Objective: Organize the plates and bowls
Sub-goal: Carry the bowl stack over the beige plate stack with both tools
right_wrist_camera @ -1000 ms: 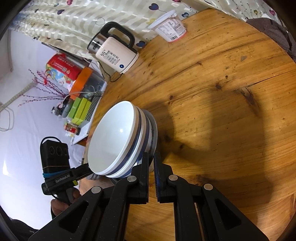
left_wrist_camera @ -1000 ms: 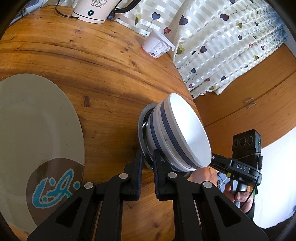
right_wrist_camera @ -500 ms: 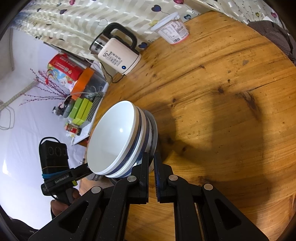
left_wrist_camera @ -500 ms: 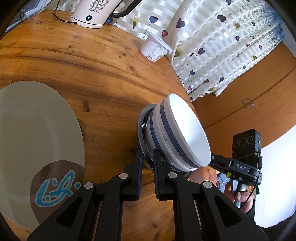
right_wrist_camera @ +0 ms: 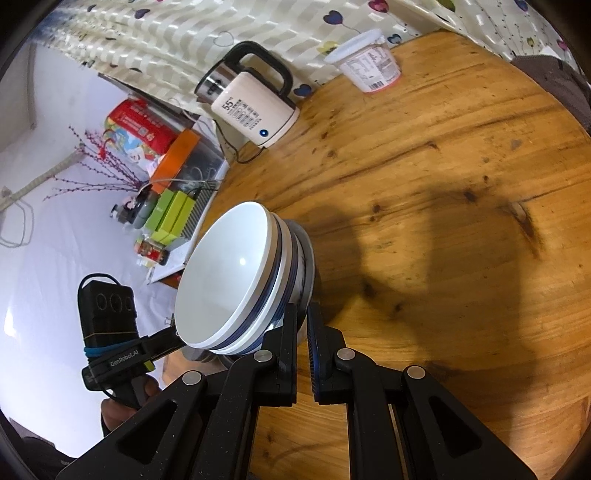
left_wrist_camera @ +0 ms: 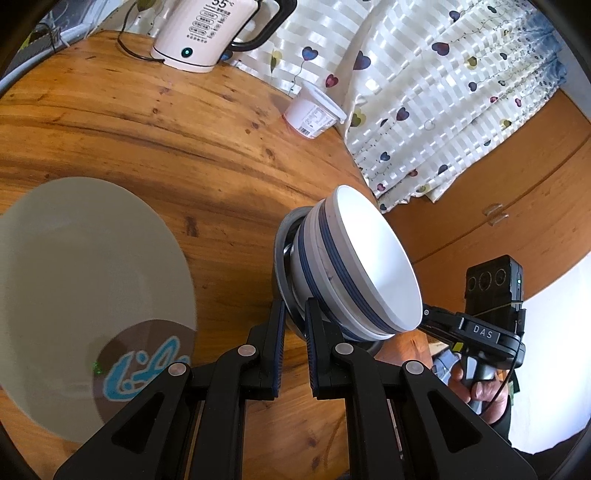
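Note:
Two nested white bowls with blue stripes (left_wrist_camera: 369, 258) (right_wrist_camera: 229, 273) sit in a grey metal bowl (left_wrist_camera: 284, 251) (right_wrist_camera: 308, 254). The stack is tilted and held over the wooden table's edge. My left gripper (left_wrist_camera: 293, 325) is shut on the grey bowl's near rim. My right gripper (right_wrist_camera: 302, 325) is shut on the opposite rim and shows in the left wrist view at the stack's far side (left_wrist_camera: 424, 317). The left gripper (right_wrist_camera: 173, 338) appears likewise in the right wrist view. A large pale plate (left_wrist_camera: 92, 277) with a brown patch and blue motif lies on the table to the left.
On the round wooden table (right_wrist_camera: 443, 184) stand a cream electric kettle (left_wrist_camera: 207, 33) (right_wrist_camera: 255, 110) with its cord and a white yogurt tub (left_wrist_camera: 314, 114) (right_wrist_camera: 369, 62). A heart-print curtain (left_wrist_camera: 443, 92) hangs behind. A cluttered shelf (right_wrist_camera: 166, 184) lies beyond the table's left edge.
Both grippers keep their hold on the stack. The table has slid slightly down in both views, bringing the kettle further into the left wrist view.

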A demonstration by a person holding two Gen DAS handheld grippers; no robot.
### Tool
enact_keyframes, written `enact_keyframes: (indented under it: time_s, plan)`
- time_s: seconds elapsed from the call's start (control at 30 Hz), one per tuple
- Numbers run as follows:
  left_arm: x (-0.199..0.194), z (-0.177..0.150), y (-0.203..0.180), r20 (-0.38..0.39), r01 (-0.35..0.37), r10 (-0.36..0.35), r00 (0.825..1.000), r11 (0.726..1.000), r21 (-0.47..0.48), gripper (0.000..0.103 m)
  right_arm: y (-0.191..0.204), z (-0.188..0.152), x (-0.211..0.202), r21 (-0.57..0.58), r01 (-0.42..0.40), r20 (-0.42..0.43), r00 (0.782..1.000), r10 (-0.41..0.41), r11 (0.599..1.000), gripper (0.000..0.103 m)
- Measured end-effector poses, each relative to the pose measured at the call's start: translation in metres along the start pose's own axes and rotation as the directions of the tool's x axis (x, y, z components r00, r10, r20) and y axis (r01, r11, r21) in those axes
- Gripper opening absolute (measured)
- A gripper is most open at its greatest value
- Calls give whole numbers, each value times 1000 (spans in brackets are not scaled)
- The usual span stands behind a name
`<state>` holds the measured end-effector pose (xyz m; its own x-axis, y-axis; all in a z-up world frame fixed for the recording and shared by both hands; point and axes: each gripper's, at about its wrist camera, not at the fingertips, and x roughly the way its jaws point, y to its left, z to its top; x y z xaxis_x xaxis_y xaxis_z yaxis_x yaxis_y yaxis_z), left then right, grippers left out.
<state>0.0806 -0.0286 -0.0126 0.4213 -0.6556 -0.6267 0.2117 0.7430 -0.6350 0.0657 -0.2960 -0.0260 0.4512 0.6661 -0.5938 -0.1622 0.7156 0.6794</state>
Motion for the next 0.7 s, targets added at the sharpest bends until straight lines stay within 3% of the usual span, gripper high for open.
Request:
enact_keyframes:
  time_s: [0.7]
  plan:
    - [-56,-5,30,96,-58,63,993,997,-49,9,50,9,36,-94,-54,-59,997,49,994,8]
